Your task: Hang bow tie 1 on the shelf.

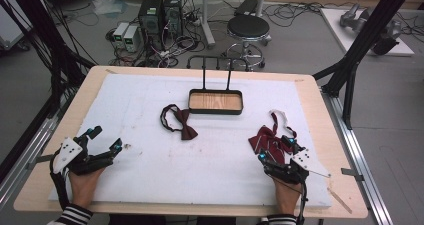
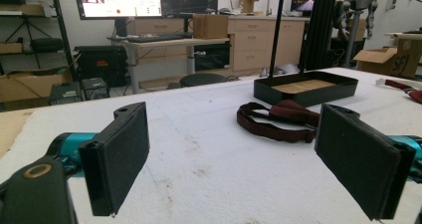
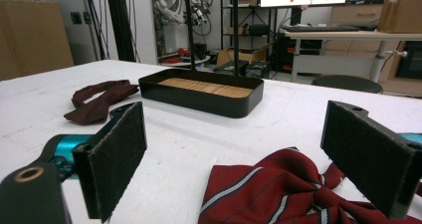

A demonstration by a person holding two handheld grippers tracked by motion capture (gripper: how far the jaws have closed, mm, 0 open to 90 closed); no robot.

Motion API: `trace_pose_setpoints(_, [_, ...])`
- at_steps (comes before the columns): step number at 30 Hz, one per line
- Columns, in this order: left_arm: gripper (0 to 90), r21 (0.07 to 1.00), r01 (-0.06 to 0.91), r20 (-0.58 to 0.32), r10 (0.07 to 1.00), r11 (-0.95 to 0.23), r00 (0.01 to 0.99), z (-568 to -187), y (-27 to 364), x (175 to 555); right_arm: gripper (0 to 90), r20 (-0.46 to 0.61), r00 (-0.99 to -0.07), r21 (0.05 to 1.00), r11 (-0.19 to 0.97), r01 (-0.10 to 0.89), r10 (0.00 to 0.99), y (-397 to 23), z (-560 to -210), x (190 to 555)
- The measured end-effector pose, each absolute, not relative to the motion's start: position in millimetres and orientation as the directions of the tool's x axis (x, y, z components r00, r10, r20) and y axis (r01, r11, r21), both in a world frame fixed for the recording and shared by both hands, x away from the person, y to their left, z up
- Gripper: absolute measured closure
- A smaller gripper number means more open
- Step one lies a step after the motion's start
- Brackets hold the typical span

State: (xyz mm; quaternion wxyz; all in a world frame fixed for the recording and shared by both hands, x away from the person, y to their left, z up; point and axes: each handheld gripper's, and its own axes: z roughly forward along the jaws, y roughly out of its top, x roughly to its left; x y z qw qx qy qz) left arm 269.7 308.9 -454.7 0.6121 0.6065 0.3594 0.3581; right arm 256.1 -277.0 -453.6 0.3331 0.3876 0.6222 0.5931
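**Both grippers open, two bow ties on the mat**

High view: the left gripper (image 1: 104, 140) rested wide open and empty; the right gripper (image 1: 274, 148) stood open at the striped bow tie (image 1: 267, 141).

Left gripper view: the dark red bow tie (image 2: 283, 115) lay ahead, before the black tray (image 2: 304, 87).

Right gripper view: the striped tie lay between the jaws — ungripped.

Tray (image 1: 216, 110) behind centre; plain bow tie (image 1: 184, 123) left, striped bow tie (image 1: 267, 139) right

Bare white mat (image 1: 150, 155) open left and front of the black tray (image 1: 216, 101), dark bow tie (image 1: 180, 122) near its front-left corner, striped bow tie (image 1: 270, 141) well right-front, upright tray handle (image 1: 216, 70) blocking behind.
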Motion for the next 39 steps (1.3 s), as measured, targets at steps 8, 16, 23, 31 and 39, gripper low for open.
trace_pose_setpoints(8, [14.5, 1.000, -0.005, -0.001, 0.874, 0.005, 0.485, -455, 308, 269, 10.0, 0.039, -0.479, 0.997, 0.000, 0.081, 0.877, -278, -454, 257])
trace_pose_setpoints(16, [14.6, 1.000, -0.006, 0.000, 0.875, 0.004, 0.484, -455, 309, 269, 10.0, 0.050, -0.472, 0.996, -0.008, 0.091, 0.880, -278, -453, 257])
trace_pose_setpoints(23, [14.6, 1.000, -0.006, -0.003, 0.875, 0.007, 0.484, -455, 309, 269, 10.0, 0.056, -0.469, 0.995, -0.013, 0.095, 0.882, -278, -453, 258])
trace_pose_setpoints(31, [14.6, 1.000, -0.002, -0.009, 0.878, 0.012, 0.479, -455, 309, 270, 10.0, 0.085, -0.472, 0.992, -0.029, 0.124, 0.878, -280, -451, 260])
trace_pose_setpoints(39, [14.7, 1.000, -0.002, -0.006, 0.877, 0.008, 0.480, -455, 309, 270, 10.0, 0.067, -0.474, 0.994, -0.014, 0.113, 0.878, -288, -429, 259])
